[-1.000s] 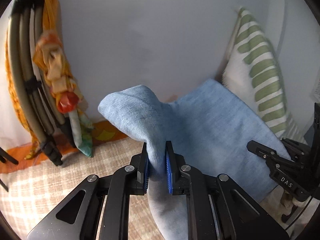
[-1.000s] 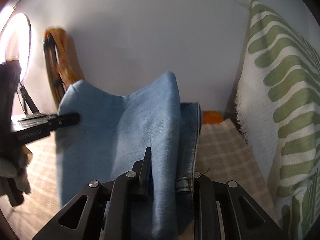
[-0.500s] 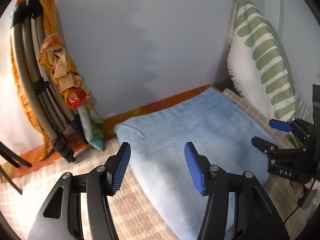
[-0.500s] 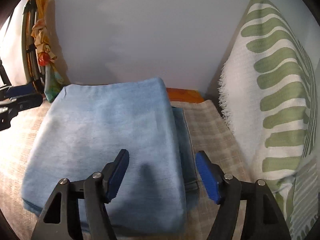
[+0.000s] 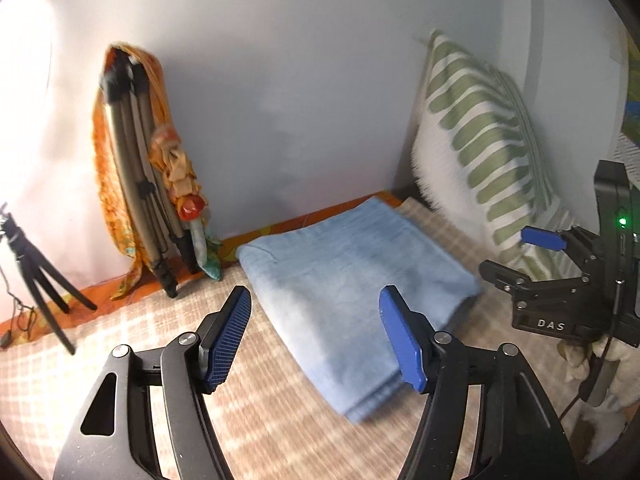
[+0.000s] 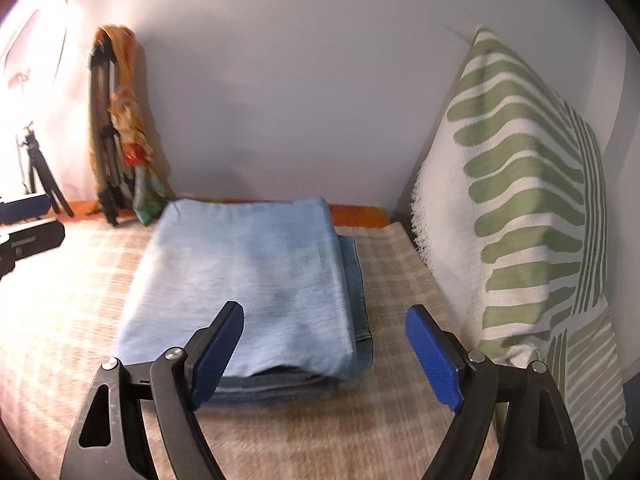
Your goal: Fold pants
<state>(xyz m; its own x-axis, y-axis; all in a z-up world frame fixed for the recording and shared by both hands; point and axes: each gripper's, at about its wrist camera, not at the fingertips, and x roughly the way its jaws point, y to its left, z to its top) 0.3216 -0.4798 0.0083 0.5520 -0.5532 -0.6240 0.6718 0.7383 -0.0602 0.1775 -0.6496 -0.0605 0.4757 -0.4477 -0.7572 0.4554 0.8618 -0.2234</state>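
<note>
The light blue pants (image 5: 352,276) lie folded in a flat rectangle on the checked bedcover (image 5: 120,344). In the right wrist view the pants (image 6: 248,280) show a darker denim layer along the right and front edges. My left gripper (image 5: 316,336) is open and empty, held above the near left side of the pants. My right gripper (image 6: 324,348) is open and empty, held above the pants' near edge. The right gripper (image 5: 516,256) also shows in the left wrist view, at the right, and the left gripper (image 6: 24,224) shows at the left edge of the right wrist view.
A white pillow with green stripes (image 6: 516,216) leans at the right. A folded tripod draped in orange cloth (image 5: 140,184) leans on the white wall at the left, with a small black tripod (image 5: 36,276) beside it. An orange sheet edge (image 5: 304,216) runs along the wall.
Both grippers let go of the pants and opened, then drew back and up. The lifted fold dropped, and the pants now lie flat and folded.
</note>
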